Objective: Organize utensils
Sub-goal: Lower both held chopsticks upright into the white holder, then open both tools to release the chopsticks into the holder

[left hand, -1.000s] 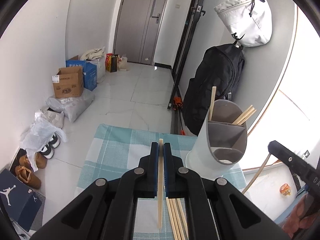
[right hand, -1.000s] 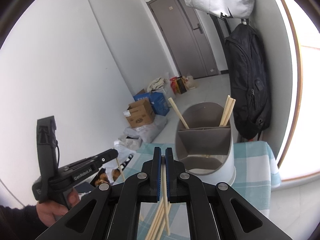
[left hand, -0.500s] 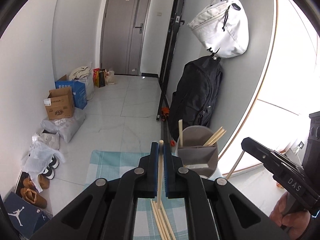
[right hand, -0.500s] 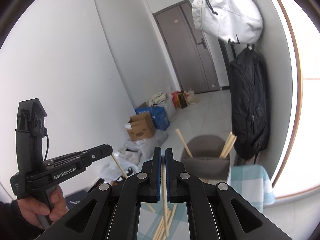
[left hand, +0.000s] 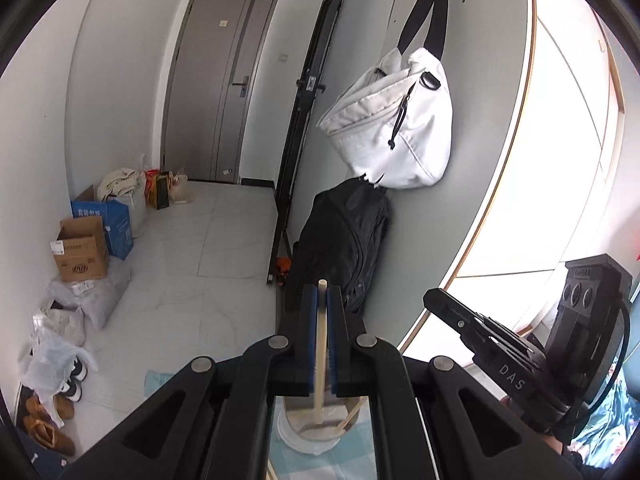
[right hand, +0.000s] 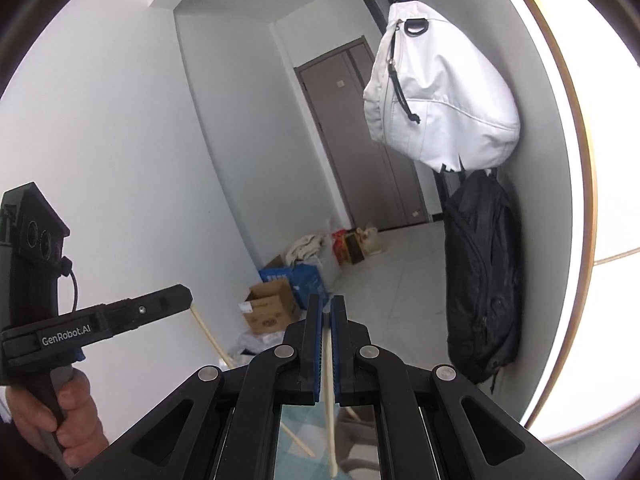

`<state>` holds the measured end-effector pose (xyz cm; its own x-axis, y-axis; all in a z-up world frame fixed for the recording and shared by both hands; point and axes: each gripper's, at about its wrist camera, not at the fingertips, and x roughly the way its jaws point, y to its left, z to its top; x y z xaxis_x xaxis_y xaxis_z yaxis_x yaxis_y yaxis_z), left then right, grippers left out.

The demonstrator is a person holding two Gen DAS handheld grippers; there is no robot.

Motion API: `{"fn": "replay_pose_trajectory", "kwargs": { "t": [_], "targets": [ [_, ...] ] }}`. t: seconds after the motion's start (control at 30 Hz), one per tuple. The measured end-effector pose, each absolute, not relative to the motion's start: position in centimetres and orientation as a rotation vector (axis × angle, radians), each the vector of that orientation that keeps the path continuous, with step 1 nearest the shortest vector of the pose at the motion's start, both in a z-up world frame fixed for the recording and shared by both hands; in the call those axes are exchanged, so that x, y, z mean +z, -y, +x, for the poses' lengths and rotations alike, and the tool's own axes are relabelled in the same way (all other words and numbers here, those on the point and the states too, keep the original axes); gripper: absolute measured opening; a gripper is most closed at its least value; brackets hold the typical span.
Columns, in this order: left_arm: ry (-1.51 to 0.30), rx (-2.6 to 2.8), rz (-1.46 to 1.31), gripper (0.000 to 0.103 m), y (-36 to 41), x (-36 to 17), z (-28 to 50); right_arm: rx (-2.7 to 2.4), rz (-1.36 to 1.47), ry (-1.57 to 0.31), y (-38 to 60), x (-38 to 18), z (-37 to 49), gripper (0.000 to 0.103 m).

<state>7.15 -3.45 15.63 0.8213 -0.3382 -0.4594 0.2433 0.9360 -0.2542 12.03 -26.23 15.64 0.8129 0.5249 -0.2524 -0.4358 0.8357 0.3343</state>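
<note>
My left gripper (left hand: 321, 294) is shut on a pale wooden chopstick (left hand: 320, 360) that hangs down toward the grey and white utensil holder (left hand: 312, 436), seen between the gripper's arms. My right gripper (right hand: 326, 304) is shut on another wooden chopstick (right hand: 329, 400), held upright; the holder (right hand: 360, 436) shows dimly below it. The right gripper also shows in the left wrist view (left hand: 436, 300), and the left gripper shows in the right wrist view (right hand: 182, 300) with its chopstick (right hand: 210, 338) hanging below. Both grippers are raised high above the checked teal cloth (left hand: 344, 464).
A white bag (left hand: 392, 120) and a black backpack (left hand: 340, 240) hang on the wall ahead. Cardboard boxes (left hand: 82, 250), bags and shoes (left hand: 48, 416) line the floor at the left. A grey door (left hand: 220, 92) stands at the back. A bright window (left hand: 572, 160) is at the right.
Both grippers have risen and tilted upward, each still holding its chopstick. The holder and cloth have dropped to the bottom edge of both views.
</note>
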Motion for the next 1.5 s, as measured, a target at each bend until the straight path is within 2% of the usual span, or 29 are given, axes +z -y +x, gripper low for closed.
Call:
{"fn": "replay_pose_trajectory", "kwargs": {
  "t": [0.27,0.67,1.2,1.37,1.4,1.47,1.5],
  "targets": [
    [-0.521,-0.319,-0.138,0.001,5.6,15.8,11.2,0.473,0.277,-0.315,27.4,16.1,15.8,0.003],
    [-0.642,-0.34,-0.081,0.001,6.8,9.3,15.3,0.431,0.26,-0.336,27.2,11.9,19.2,0.003],
    [-0.849,-0.455,-0.161,0.001,6.0,5.1,16.2,0.497,0.254,-0.51,25.8,5.8,19.0,0.004],
    [-0.913,-0.472,-0.155,0.003,6.1,4.3,16.1,0.506,0.265,-0.564,26.1,5.1,18.2,0.01],
    [-0.9,-0.467,-0.16,0.004,5.8,4.7,15.7,0.502,0.28,-0.567,26.4,5.1,17.9,0.012],
    [-0.877,-0.453,-0.165,0.013,5.2,5.4,15.0,0.49,0.321,-0.559,27.5,5.3,17.2,0.021],
    [-0.858,-0.438,-0.172,0.026,4.8,5.8,14.5,0.479,0.337,-0.551,27.9,5.6,16.9,0.024]
  ]
}}
